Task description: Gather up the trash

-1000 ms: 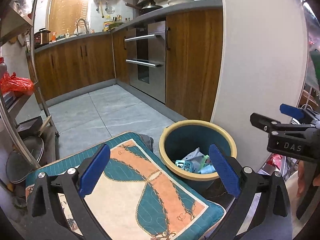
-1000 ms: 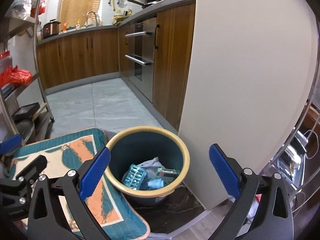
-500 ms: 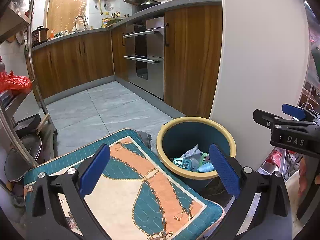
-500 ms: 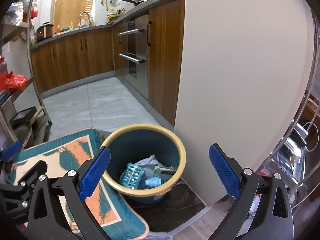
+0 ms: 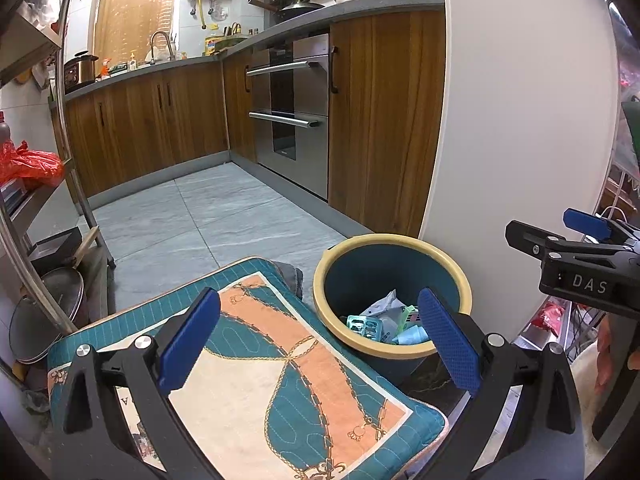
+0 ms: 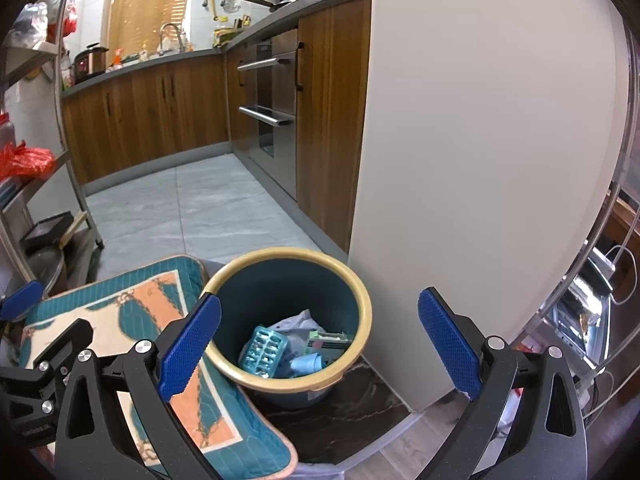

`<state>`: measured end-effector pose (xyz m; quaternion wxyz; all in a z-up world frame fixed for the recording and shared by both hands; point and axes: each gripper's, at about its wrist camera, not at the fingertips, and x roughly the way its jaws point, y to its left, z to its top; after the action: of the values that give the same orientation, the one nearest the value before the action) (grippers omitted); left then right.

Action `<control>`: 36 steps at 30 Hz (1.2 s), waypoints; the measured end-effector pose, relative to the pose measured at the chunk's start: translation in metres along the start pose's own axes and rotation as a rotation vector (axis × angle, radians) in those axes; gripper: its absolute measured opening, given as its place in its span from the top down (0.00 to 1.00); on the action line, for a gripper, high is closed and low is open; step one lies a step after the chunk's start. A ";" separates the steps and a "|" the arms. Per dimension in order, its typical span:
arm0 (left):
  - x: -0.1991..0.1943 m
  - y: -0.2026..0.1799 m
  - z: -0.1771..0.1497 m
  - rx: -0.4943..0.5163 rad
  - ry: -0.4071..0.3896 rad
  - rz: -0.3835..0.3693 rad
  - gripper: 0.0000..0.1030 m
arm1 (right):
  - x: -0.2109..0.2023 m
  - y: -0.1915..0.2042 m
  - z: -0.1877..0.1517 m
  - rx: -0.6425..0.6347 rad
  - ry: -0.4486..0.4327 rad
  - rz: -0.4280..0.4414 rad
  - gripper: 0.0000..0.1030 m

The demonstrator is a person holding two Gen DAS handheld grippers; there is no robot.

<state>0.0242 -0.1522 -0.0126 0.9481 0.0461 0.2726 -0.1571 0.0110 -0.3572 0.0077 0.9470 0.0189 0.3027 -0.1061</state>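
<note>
While both held apart, empty: left gripper [image 5: 318,340] above cushion [image 5: 248,364]; right gripper [image 6: 318,340] above bin [image 6: 290,276]. Trash [image 6: 294,350] on bin floor, beside cushion's corner. Advised: scan floor [image 6: 192,200], approach low, jaws wide.

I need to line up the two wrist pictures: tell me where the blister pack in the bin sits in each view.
Left wrist: the blister pack lies low in the bin, lower right of centre, just left of the right finger pad.
Right wrist: the blister pack lies at the bin's bottom left, lower centre.
Shared landmark: the patterned cushion left of the bin.
</note>
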 end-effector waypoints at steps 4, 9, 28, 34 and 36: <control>-0.001 0.001 0.000 -0.004 0.002 0.006 0.05 | 0.000 0.000 0.000 -0.001 0.000 -0.001 0.05; 0.000 0.001 0.000 -0.001 0.002 0.006 0.05 | 0.000 0.000 0.000 0.000 0.000 -0.002 0.05; -0.001 0.002 0.001 0.000 0.005 0.005 0.05 | 0.001 -0.001 0.000 -0.001 0.001 0.000 0.05; -0.001 0.002 0.000 0.003 0.005 0.004 0.05 | 0.001 -0.001 0.000 -0.001 0.001 0.000 0.05; -0.001 0.002 0.001 0.001 0.005 0.004 0.05 | 0.001 -0.001 0.000 -0.001 0.001 0.000 0.05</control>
<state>0.0242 -0.1498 -0.0115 0.9477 0.0478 0.2749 -0.1551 0.0118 -0.3581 0.0075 0.9468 0.0186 0.3034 -0.1062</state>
